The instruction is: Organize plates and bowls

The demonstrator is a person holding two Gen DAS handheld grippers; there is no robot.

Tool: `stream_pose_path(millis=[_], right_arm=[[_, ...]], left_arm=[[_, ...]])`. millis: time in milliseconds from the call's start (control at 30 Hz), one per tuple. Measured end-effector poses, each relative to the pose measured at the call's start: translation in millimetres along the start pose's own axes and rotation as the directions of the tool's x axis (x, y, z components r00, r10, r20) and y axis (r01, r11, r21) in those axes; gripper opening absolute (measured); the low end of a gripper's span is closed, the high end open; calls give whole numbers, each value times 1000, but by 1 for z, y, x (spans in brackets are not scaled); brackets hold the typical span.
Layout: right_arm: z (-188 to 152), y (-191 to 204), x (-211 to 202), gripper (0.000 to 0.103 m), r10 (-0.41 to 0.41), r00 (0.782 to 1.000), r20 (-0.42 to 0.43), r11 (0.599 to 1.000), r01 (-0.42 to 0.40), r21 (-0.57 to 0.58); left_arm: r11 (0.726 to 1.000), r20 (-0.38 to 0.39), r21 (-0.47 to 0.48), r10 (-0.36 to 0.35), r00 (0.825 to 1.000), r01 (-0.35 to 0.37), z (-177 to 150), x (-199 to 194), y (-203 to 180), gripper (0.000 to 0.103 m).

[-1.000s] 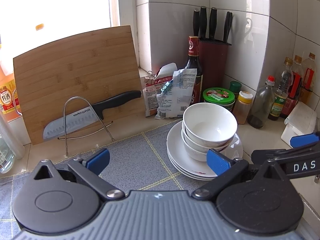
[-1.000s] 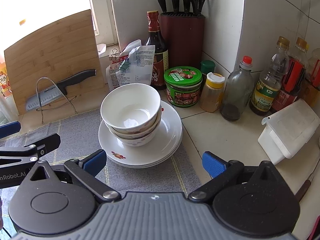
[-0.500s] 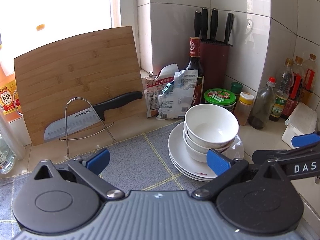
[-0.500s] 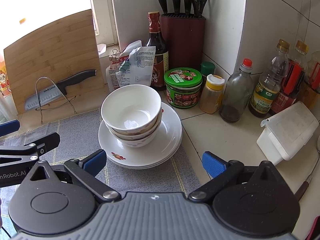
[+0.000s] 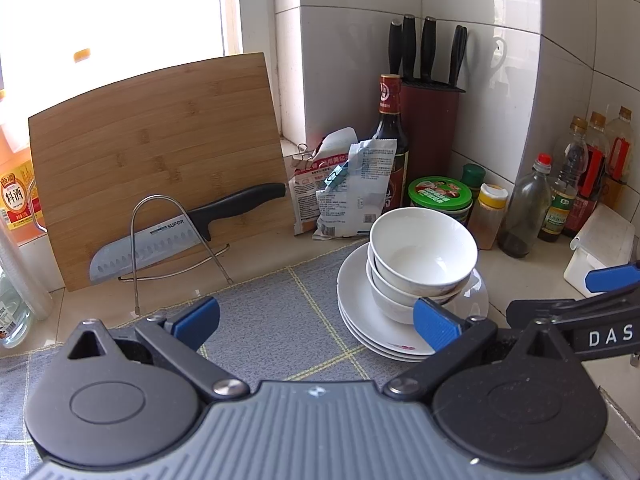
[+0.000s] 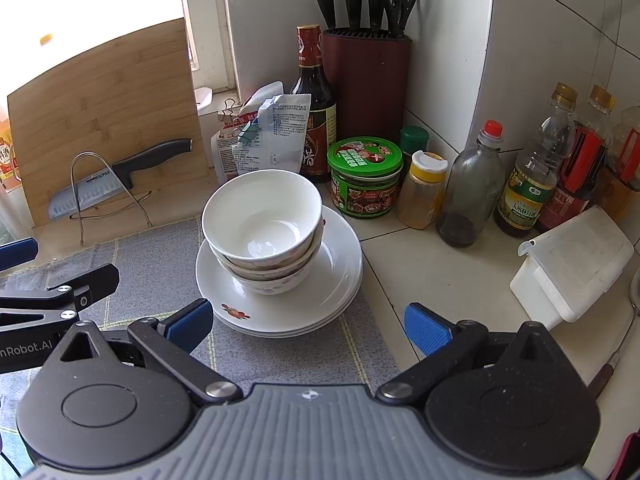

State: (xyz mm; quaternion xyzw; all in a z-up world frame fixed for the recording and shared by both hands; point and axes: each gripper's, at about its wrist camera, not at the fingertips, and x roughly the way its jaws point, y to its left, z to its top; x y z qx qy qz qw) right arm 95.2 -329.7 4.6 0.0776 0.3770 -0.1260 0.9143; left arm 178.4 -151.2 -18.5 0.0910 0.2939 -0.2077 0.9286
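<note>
The stacked white bowls (image 6: 262,224) sit nested on a pile of white plates (image 6: 332,280), which rests at the right edge of a grey checked mat (image 6: 160,248) on the bench (image 6: 432,272). The right gripper (image 6: 306,324) hovers just in front of the plates with its blue-padded fingers (image 6: 426,328) spread wide and holding nothing. The left gripper (image 5: 316,320) hangs over the mat to the left of the stack, its fingers (image 5: 196,316) equally wide apart and empty; its right pad overlaps the plates in the left view. Behind the stack stand a green-lidded jar (image 6: 364,178), a dark sauce bottle (image 6: 314,108) and a knife block (image 6: 366,80). A wooden cutting board (image 5: 160,160) leans by the window with a knife (image 5: 180,236) propped on a wire rack (image 5: 160,240)
</note>
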Motion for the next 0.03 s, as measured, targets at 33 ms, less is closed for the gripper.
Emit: stream_pose_path(millis=[33], right_arm=[[0, 0, 0, 103, -1, 1000, 0, 1000, 1, 0]], left_arm=[[1000, -1, 0, -1, 1000, 1, 0, 0, 0, 102]])
